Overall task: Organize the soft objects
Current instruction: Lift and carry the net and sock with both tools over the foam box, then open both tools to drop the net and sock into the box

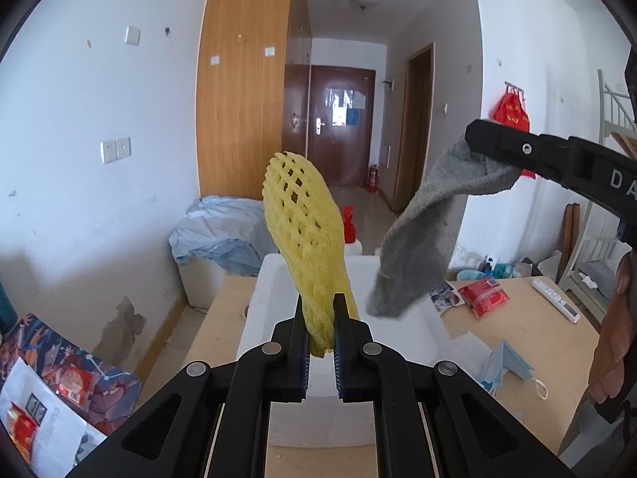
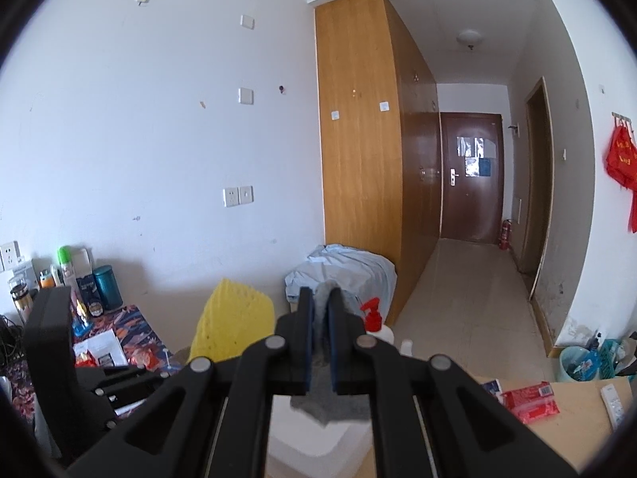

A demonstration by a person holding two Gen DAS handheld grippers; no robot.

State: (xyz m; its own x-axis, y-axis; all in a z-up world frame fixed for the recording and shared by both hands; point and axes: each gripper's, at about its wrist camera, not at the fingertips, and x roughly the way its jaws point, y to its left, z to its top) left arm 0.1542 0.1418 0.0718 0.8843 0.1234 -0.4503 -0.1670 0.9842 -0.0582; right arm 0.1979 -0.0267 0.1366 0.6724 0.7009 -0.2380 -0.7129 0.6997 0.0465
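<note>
The yellow foam net sleeve (image 1: 304, 239) stands up out of the left claw (image 1: 318, 318), pinched at its lower end between the blue pads and rising above the white foam box (image 1: 402, 318) on the bench (image 1: 517, 318). It looks featherlight and springy: the open mesh keeps its shape though held only at the foot, leaning a little but not flopping. A pinch anywhere on it would crush it flat, so the end grip seems sensible, and it should spring back once let go.

The grey sock (image 1: 422, 239) is a different matter. It hangs limp from the right claw (image 1: 477, 139), clamped near one end, with the rest drooping and twisting down over the box. Seen from the right wrist camera, the claw (image 2: 321, 306) is closed tight on the fabric, a fold of sock (image 2: 326, 406) spilling out beneath. Cloth like this is light and not slippery, but it will swing and drape wherever it pleases, so I judge it needs lowering well into the box before release.

Around the box lie a red packet (image 1: 483, 294), a white remote (image 1: 555, 298) and a blue face mask (image 1: 509, 366).
</note>
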